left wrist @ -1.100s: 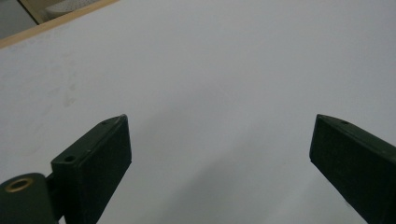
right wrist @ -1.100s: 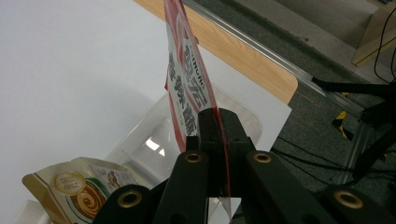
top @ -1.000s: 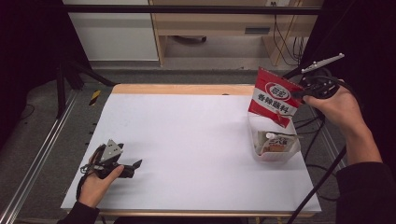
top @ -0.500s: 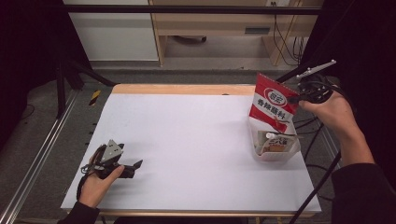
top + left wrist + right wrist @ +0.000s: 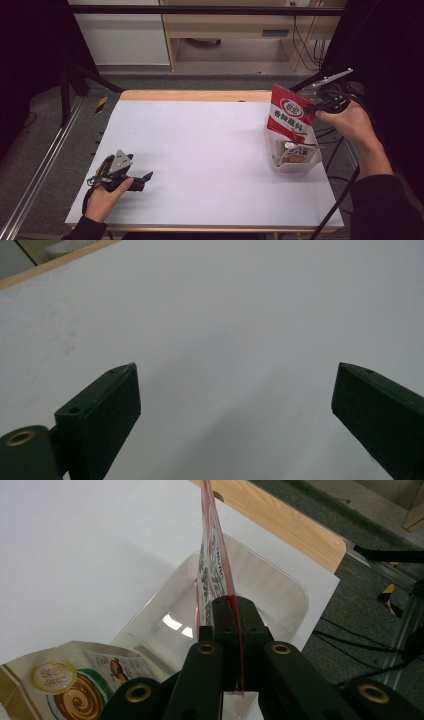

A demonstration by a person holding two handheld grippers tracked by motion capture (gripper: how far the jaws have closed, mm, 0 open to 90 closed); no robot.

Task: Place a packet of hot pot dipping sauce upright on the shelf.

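Bin (image 5: 295, 167) at the desk's (image 5: 200, 150) right edge holds a beige packet (image 5: 65, 680). Right tool (image 5: 232, 625) clamps a red pouch (image 5: 290, 114) upright above the bin. Left tool (image 5: 235, 405) rests open on the desk.

Right tongs (image 5: 314, 106) lowered red packet (image 5: 289, 114) toward tub (image 5: 295, 167).
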